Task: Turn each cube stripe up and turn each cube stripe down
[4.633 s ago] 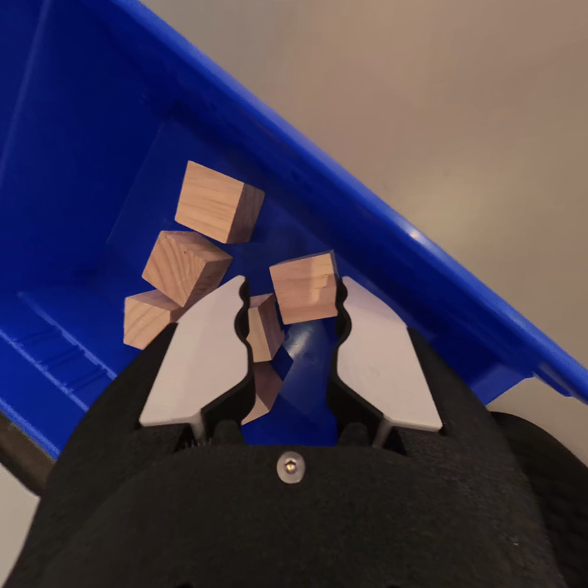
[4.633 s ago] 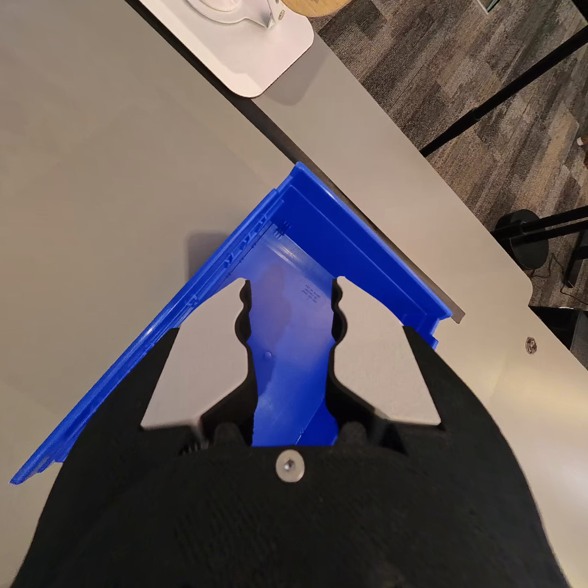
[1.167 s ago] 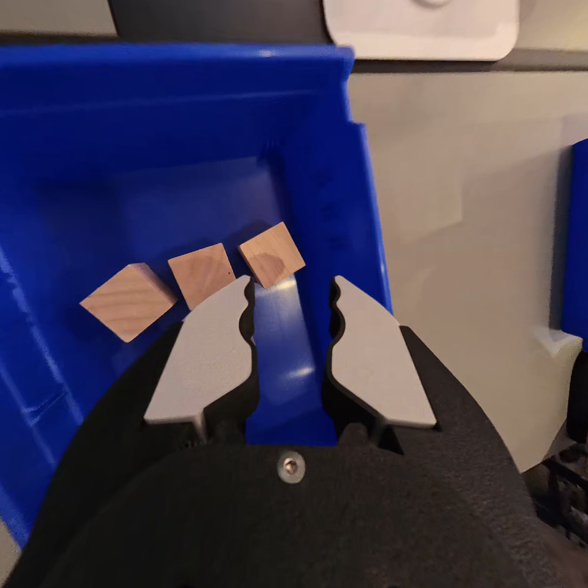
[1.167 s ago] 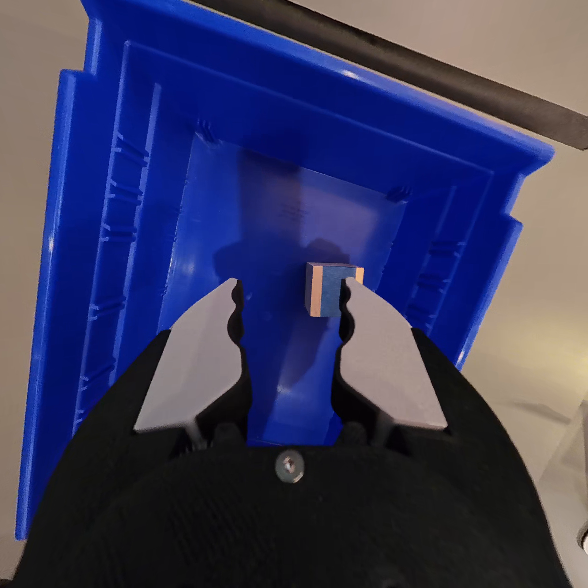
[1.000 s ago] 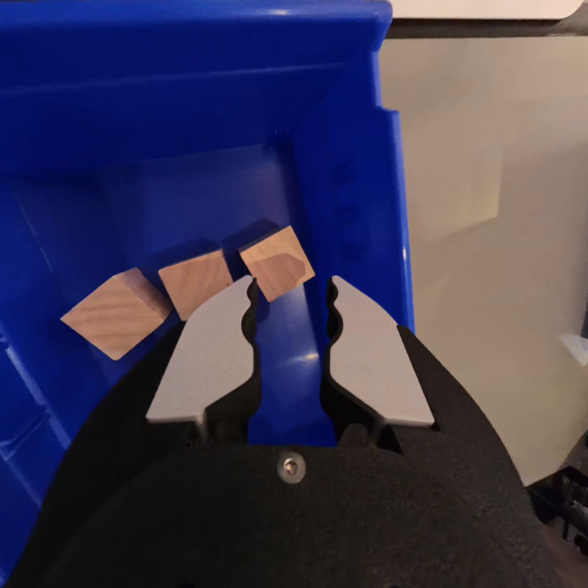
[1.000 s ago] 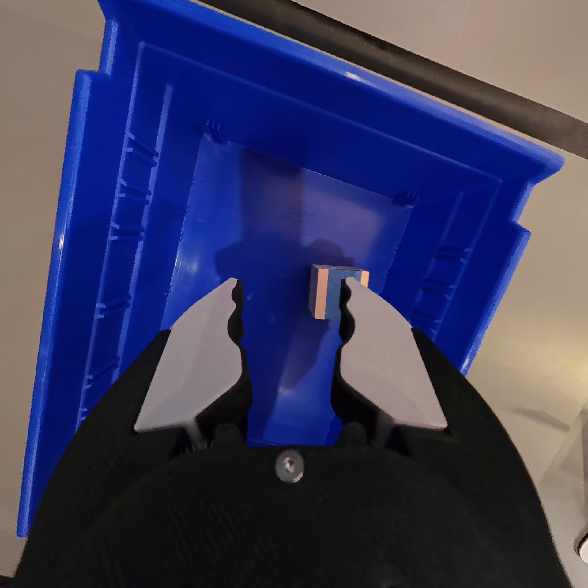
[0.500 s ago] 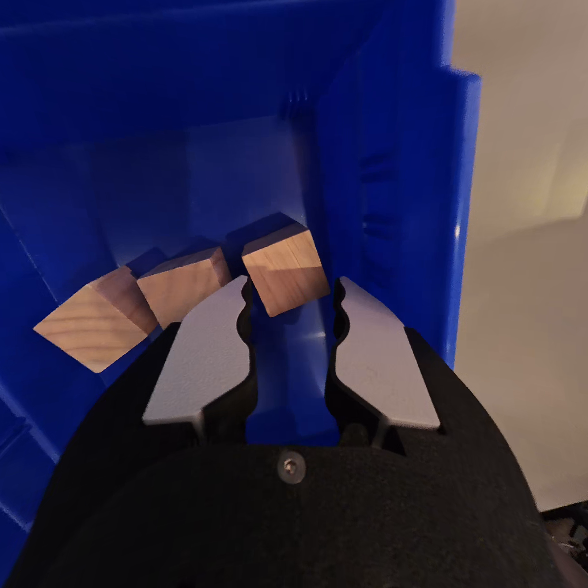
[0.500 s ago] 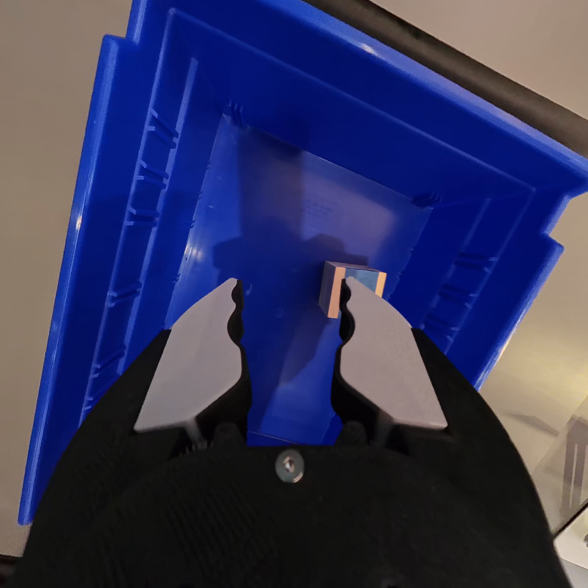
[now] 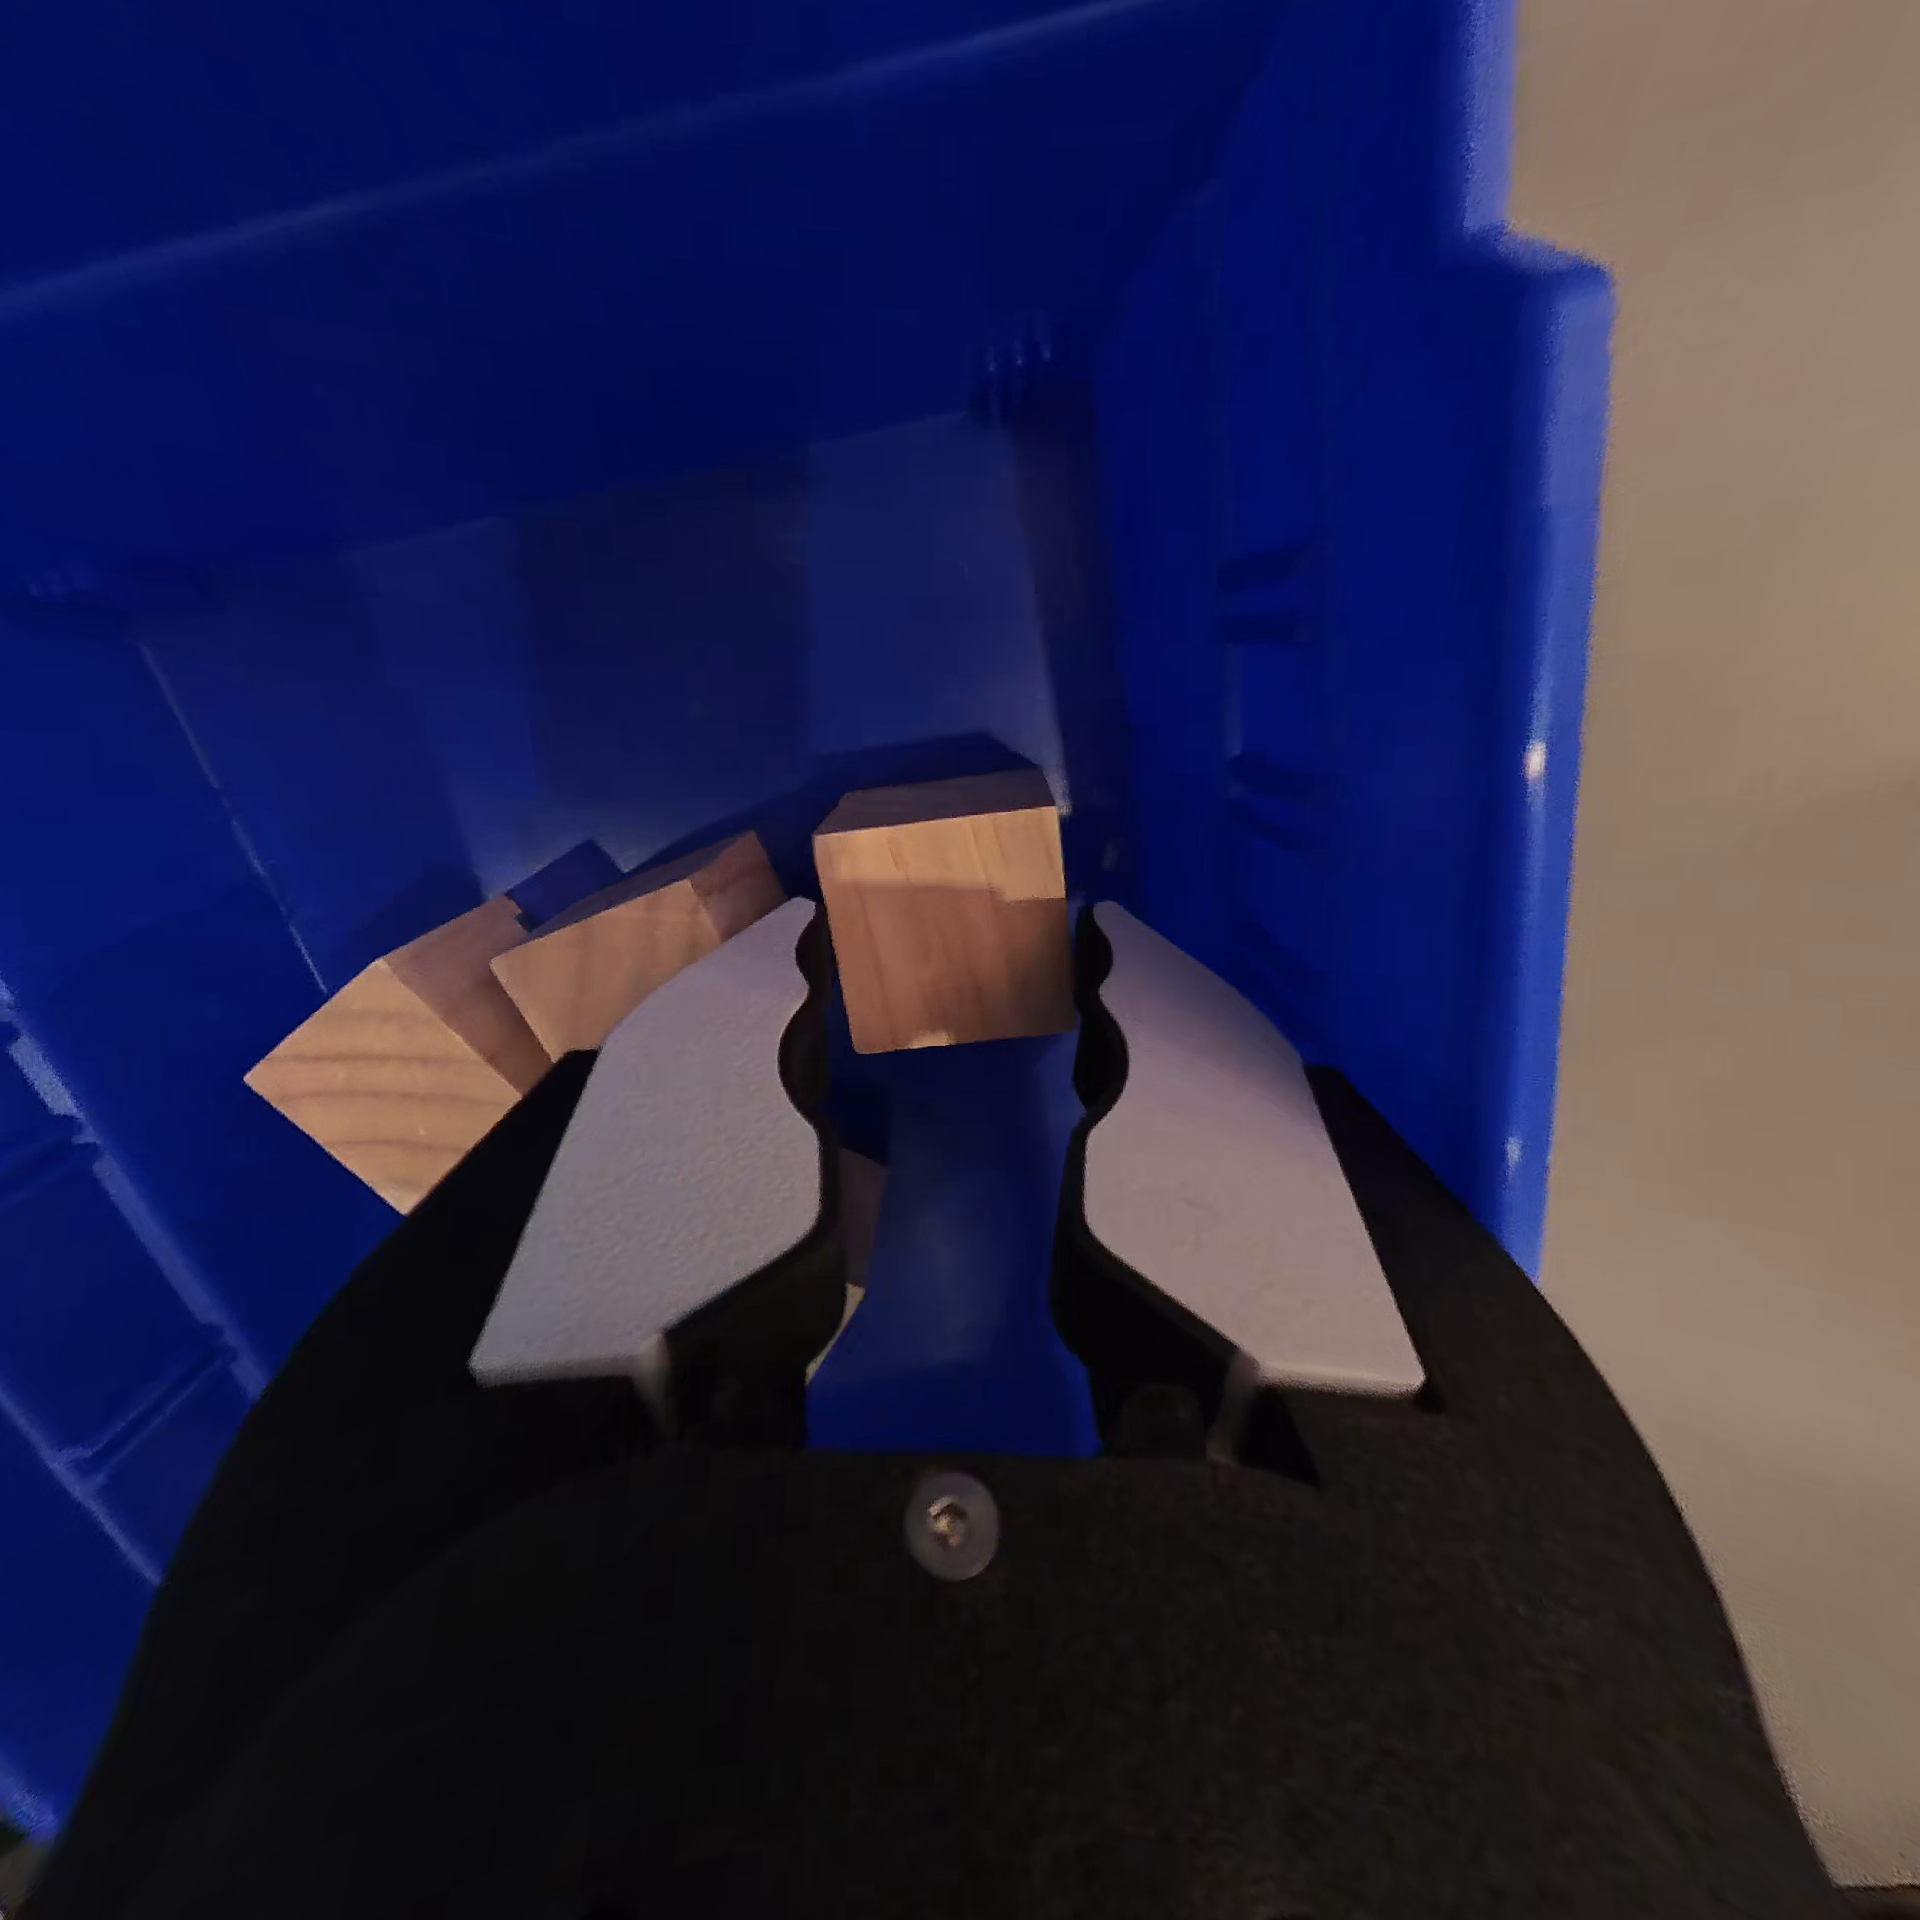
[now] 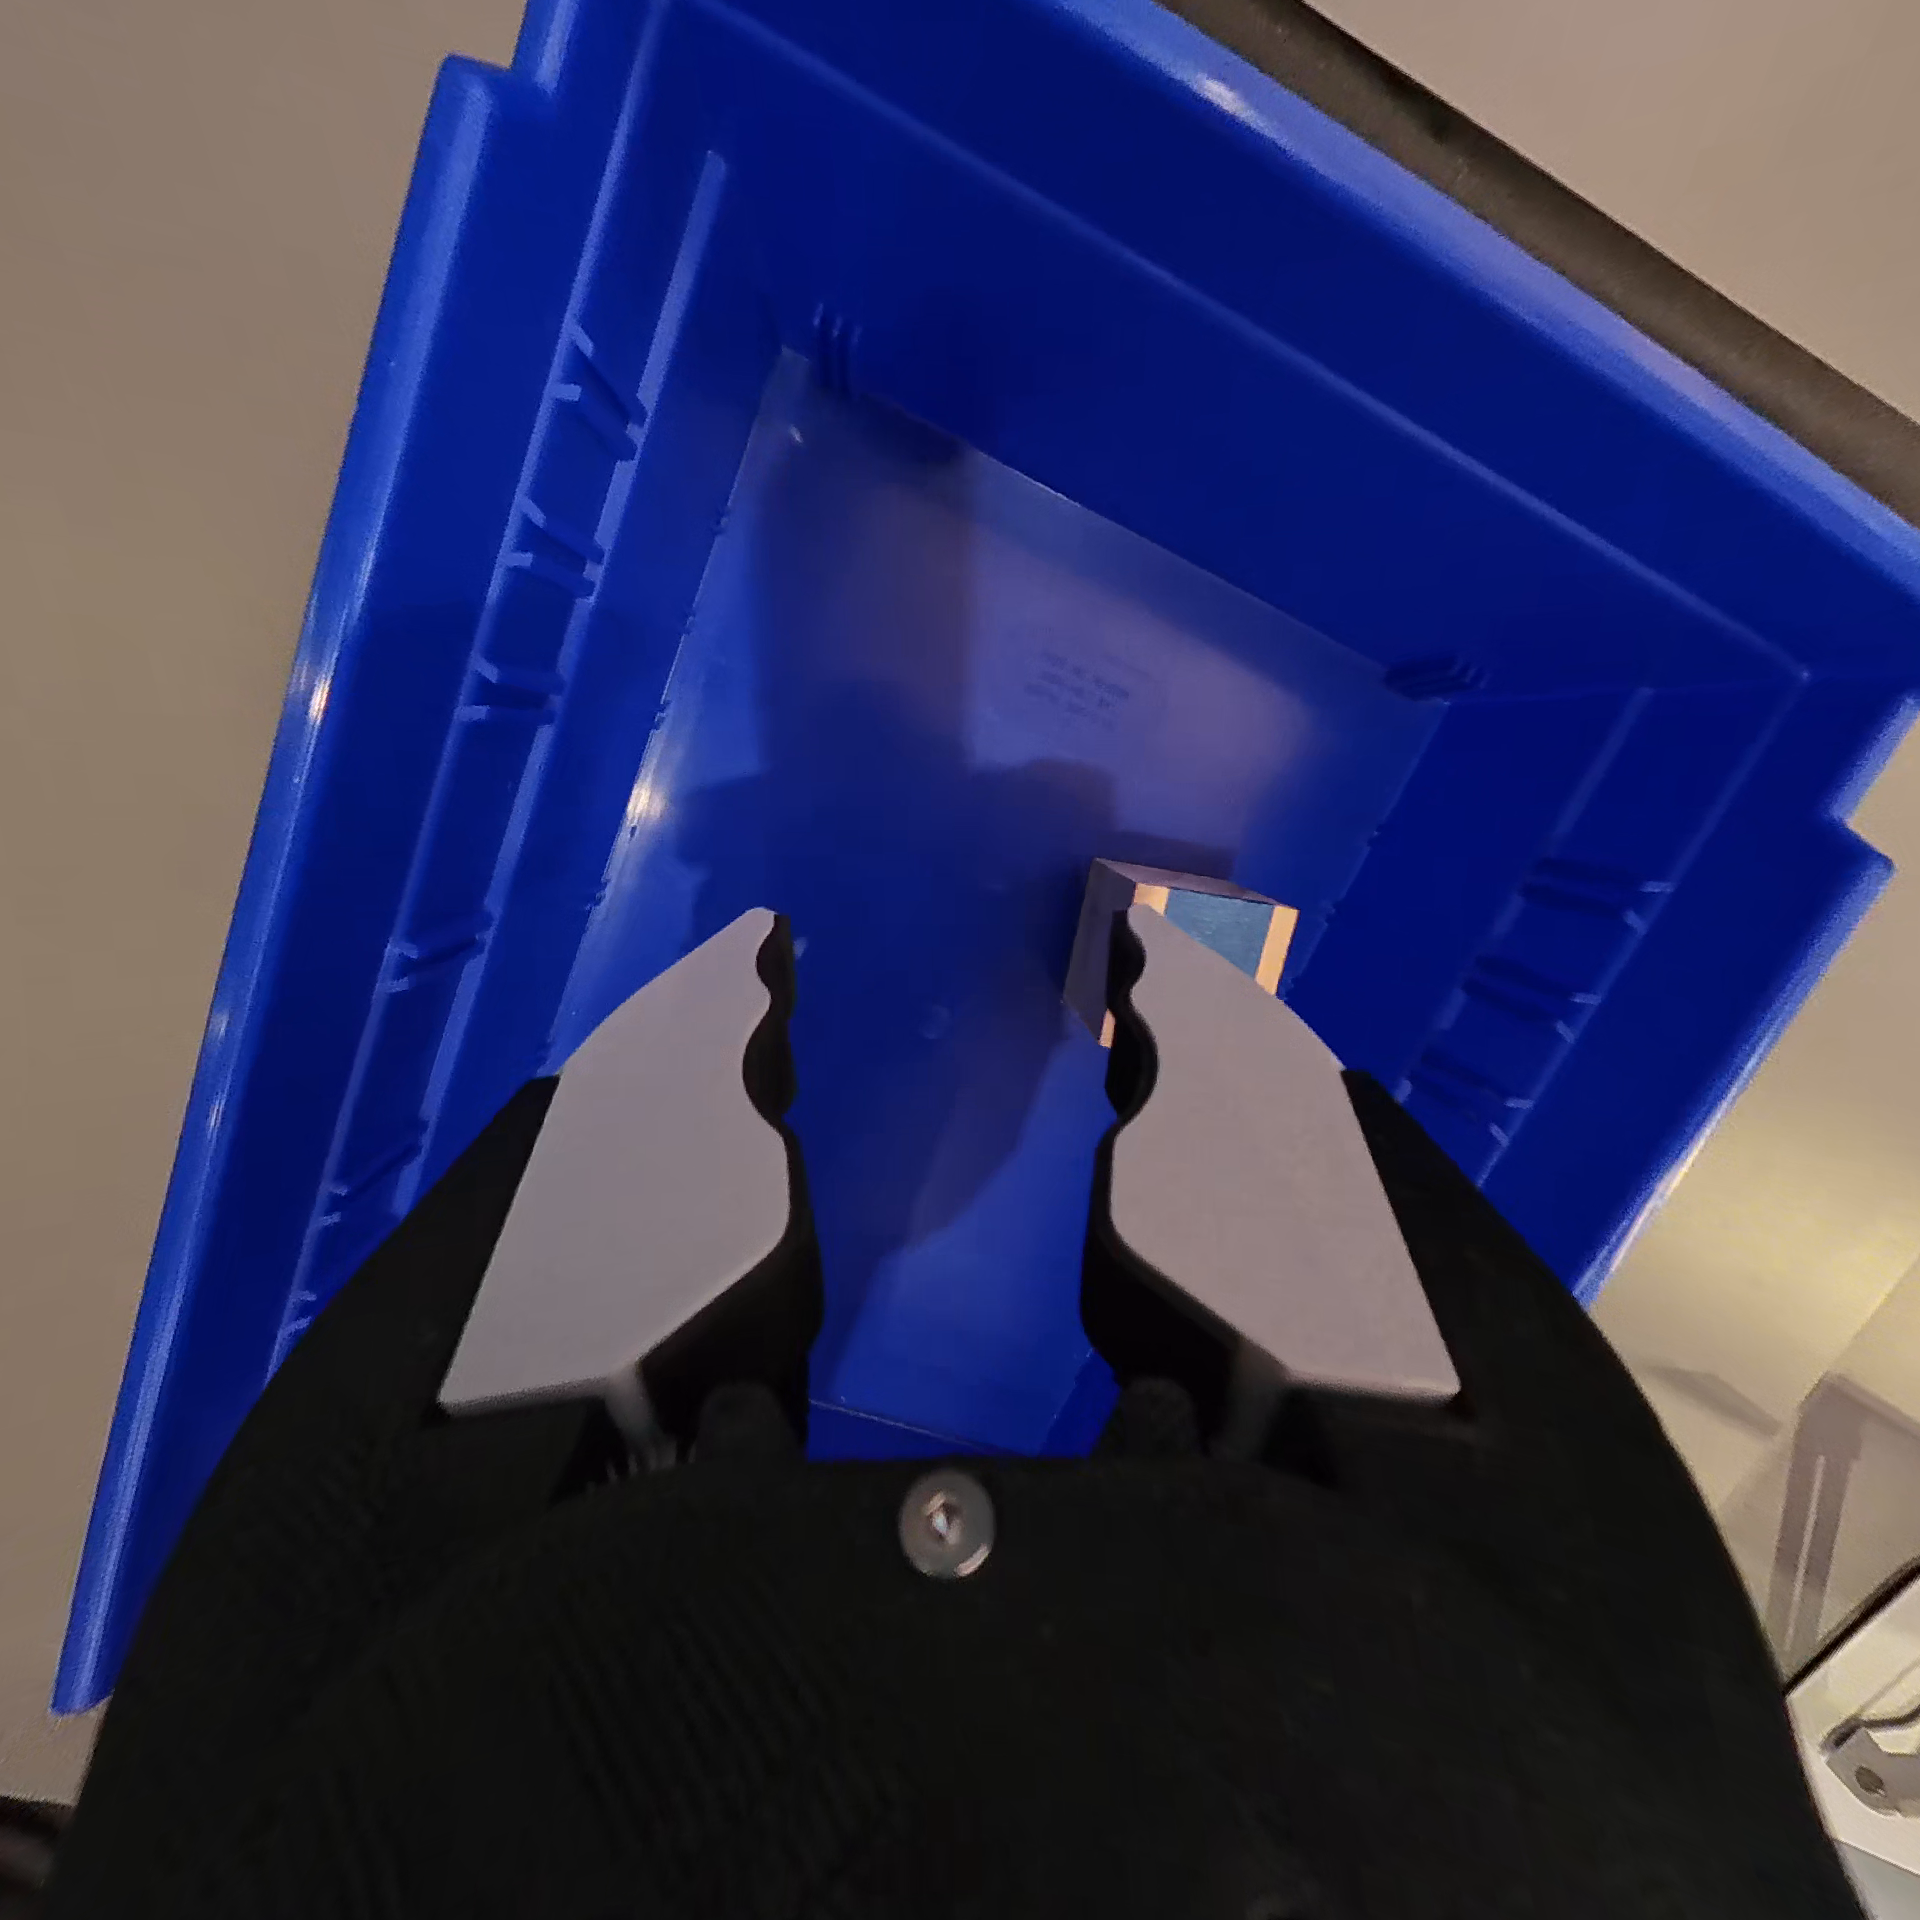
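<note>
In the left wrist view three plain wooden cubes lie in a blue bin (image 9: 1351,727). The right cube (image 9: 940,925) sits between the tips of my open left gripper (image 9: 945,925), close to the bin's right wall. The middle cube (image 9: 634,945) and the left cube (image 9: 395,1070) lie beside my left finger, with no stripe showing on any of them. In the right wrist view a single cube with a blue stripe facing up (image 10: 1210,925) rests on the floor of another blue bin (image 10: 520,727). My open right gripper (image 10: 945,935) hovers above it, the right fingertip covering part of the cube.
Both bins stand on a beige table (image 9: 1756,935). A black table edge (image 10: 1621,208) runs behind the right bin. A metal frame (image 10: 1808,1507) shows at the lower right of the right wrist view.
My left gripper has moved forward and down, so the right cube now lies between its fingertips. My right gripper has drifted left and tilted, and the striped cube has slid toward its right finger.
</note>
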### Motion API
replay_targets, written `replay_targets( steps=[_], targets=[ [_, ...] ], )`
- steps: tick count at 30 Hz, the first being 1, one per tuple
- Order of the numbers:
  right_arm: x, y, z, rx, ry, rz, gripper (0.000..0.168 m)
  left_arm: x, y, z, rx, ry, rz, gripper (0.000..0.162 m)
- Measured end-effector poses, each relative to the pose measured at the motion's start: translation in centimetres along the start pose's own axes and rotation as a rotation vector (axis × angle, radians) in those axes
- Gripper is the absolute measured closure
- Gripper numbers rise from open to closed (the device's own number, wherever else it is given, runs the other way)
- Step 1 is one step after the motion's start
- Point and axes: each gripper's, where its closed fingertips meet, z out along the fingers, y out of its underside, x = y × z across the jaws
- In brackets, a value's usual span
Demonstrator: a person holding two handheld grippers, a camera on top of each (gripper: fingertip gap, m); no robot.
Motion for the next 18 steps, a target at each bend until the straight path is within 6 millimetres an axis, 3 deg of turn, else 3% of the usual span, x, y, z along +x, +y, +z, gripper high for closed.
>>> replay_targets(
  steps=[3,6,9,12,15,18],
  targets=[
    [0.1,-0.1,-0.2,0.009,0.007,-0.002,0.108,-0.3,-0.1,-0.4,0.008,-0.021,0.048,0.118],
    [0.4,-0.4,-0.7,0.030,0.030,-0.005,0.109,-0.1,-0.3,-2.9,0.066,-0.001,0.085,0.118],
    [1.4,-1.1,-2.1,0.075,0.123,0.002,0.113,1.7,-0.5,-7.5,0.207,0.148,0.132,0.118],
    [1.4,-3.8,-5.8,0.269,0.235,-0.036,0.115,4.6,-0.8,-14.1,0.446,0.385,0.178,0.118],
    [-2.7,-7.7,-11.4,0.597,0.249,-0.192,0.112,7.6,0.2,-19.7,0.613,0.587,0.271,0.118],
    [-10.4,-10.0,-17.2,0.957,0.194,-0.427,0.105,11.8,1.6,-24.1,0.723,0.837,0.399,0.118]
  ],
)
